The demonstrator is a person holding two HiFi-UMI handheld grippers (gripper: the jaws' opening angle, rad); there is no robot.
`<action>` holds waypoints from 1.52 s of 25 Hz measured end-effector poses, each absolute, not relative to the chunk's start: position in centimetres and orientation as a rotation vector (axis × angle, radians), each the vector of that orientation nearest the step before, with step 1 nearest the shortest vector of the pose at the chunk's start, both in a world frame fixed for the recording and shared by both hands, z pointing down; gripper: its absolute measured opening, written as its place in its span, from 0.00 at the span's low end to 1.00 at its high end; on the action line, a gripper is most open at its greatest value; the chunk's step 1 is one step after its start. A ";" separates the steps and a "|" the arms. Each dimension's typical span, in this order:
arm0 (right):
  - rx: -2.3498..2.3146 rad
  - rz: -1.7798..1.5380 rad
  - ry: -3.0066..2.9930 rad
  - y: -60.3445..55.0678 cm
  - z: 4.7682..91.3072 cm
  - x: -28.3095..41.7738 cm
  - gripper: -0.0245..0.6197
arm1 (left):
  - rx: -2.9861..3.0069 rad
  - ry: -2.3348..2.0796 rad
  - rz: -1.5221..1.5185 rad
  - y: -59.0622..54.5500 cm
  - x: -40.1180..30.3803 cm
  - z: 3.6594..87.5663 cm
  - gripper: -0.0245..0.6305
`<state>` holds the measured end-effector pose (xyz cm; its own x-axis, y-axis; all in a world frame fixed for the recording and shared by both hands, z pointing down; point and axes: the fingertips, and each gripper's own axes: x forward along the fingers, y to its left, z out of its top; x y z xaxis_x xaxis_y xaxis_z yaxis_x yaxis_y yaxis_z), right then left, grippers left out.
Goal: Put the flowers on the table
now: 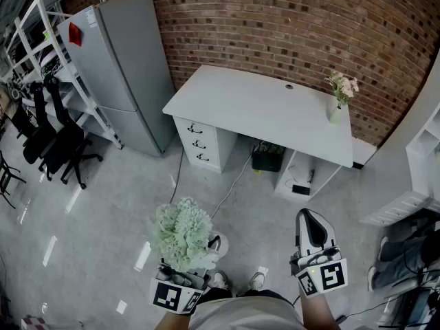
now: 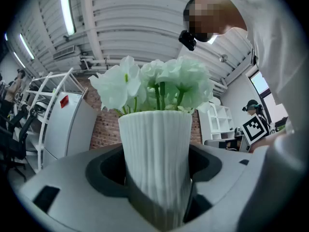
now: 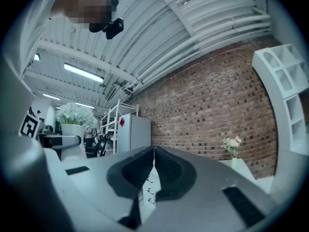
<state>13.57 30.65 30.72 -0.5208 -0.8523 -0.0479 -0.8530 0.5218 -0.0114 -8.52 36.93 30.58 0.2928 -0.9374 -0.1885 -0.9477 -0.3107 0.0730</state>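
A ribbed white vase (image 2: 157,163) of pale green-white flowers (image 1: 182,232) is clamped between the jaws of my left gripper (image 1: 184,270), held upright above the floor at the lower left of the head view. The same bouquet (image 3: 75,114) shows at the left of the right gripper view. My right gripper (image 1: 313,229) is shut with nothing between its pads (image 3: 153,166), raised at the lower right. The white desk (image 1: 254,108) stands ahead against the brick wall. A small vase of pink flowers (image 1: 339,96) sits on its right end.
A grey fridge (image 1: 120,67) stands left of the desk, with white racks (image 1: 62,60) and black office chairs (image 1: 58,143) further left. A white shelf unit (image 1: 419,177) is at the right. Cables and a black box (image 1: 268,158) lie under the desk.
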 end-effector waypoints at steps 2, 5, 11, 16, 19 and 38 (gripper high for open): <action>-1.520 0.020 2.694 30.5 30.8 13.9 0.07 | -2.470 1.824 0.311 36.9 -8.7 30.5 0.57; -1.527 0.015 2.688 30.2 30.8 14.3 0.07 | -2.458 1.843 0.308 36.8 -9.1 30.6 0.57; -1.513 0.009 2.696 29.9 30.8 14.3 0.07 | -2.462 1.853 0.305 36.6 -8.7 30.7 0.56; -1.487 -0.029 2.695 29.7 31.1 14.5 0.07 | -2.458 1.862 0.305 36.6 -8.5 30.7 0.57; -1.484 -0.042 2.702 29.6 31.2 14.8 0.07 | -2.452 1.866 0.305 36.6 -8.4 30.6 0.57; -1.423 -0.008 2.738 28.6 30.9 20.3 0.07 | -2.369 1.943 0.293 36.8 -4.0 29.9 0.57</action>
